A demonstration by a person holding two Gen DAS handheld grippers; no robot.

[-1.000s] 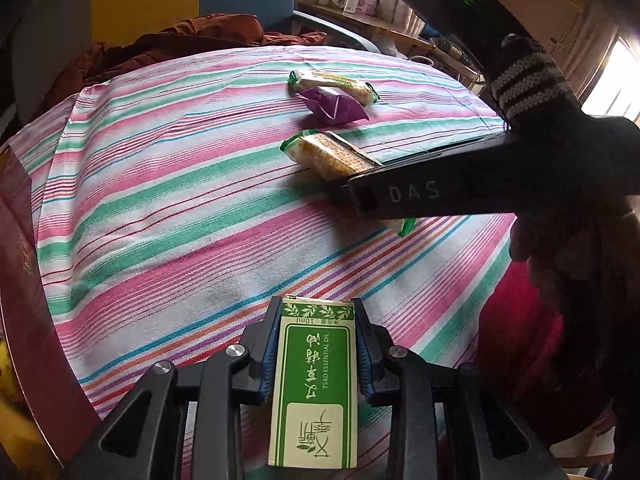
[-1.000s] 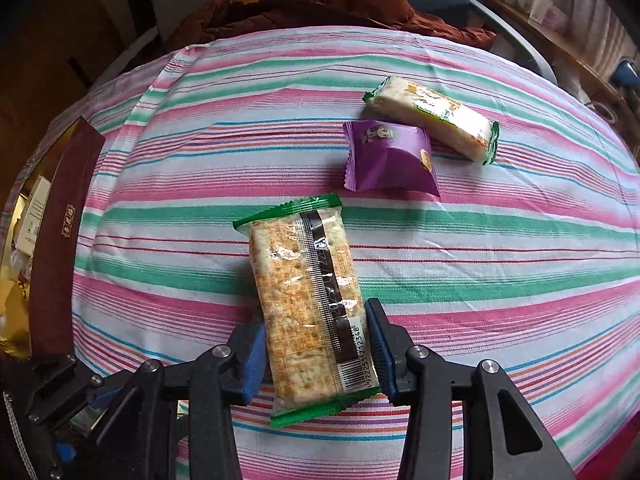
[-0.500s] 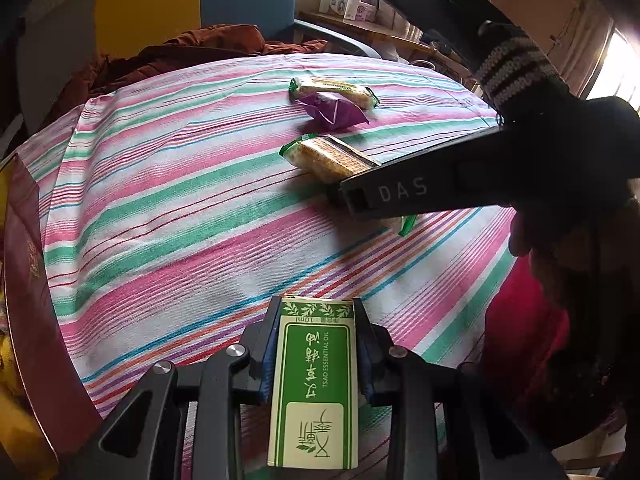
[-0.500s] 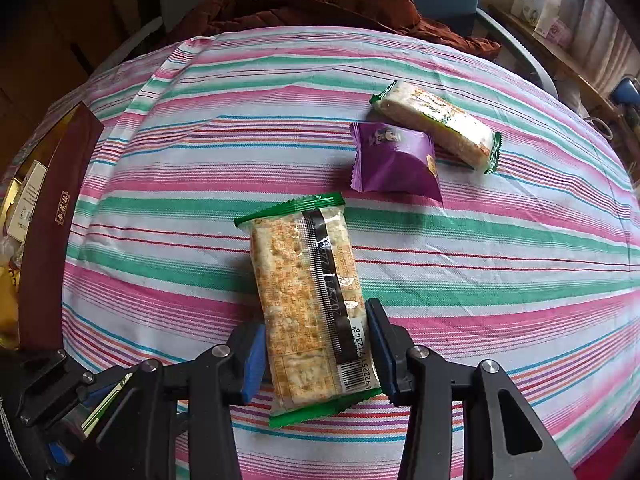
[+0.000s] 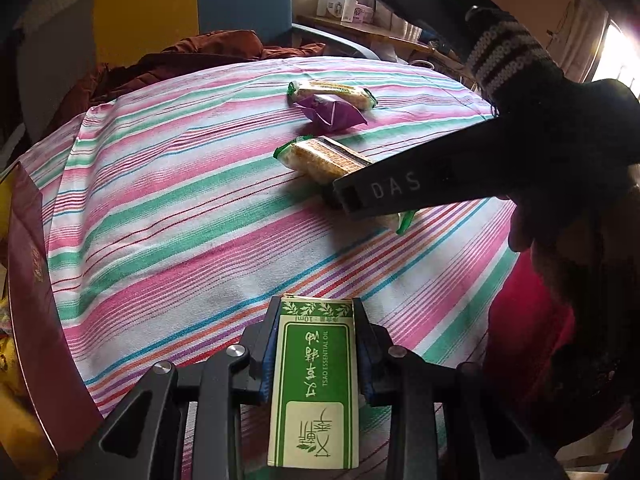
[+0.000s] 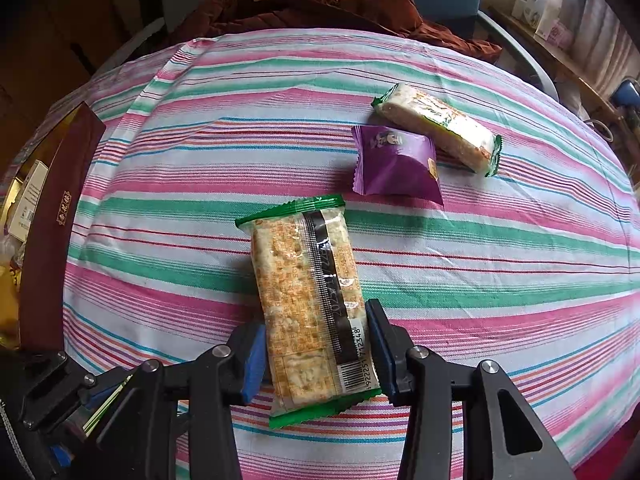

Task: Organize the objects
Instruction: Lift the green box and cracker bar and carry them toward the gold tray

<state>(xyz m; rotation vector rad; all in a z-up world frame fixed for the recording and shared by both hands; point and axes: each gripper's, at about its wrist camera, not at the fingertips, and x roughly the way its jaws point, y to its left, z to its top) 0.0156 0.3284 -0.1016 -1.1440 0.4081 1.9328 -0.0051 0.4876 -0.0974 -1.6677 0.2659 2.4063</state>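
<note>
Black grippers, blue jaws, silver screws; "DAS" lettering; striped knit cuff (image 5: pixel 505 56).

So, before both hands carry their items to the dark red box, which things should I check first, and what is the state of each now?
1. Left tongs closed on the green essential oil box: ok.
2. Right tongs closed on the cracker packet: ok, pads touch both sides.
3. Cracker packet lifted clear of the striped cloth: cannot tell.
4. Purple packet and second cracker bar out of the way: ok, both lie farther back.
5. Dark red box open with free room: cannot tell, only its wall and some contents show.
</note>
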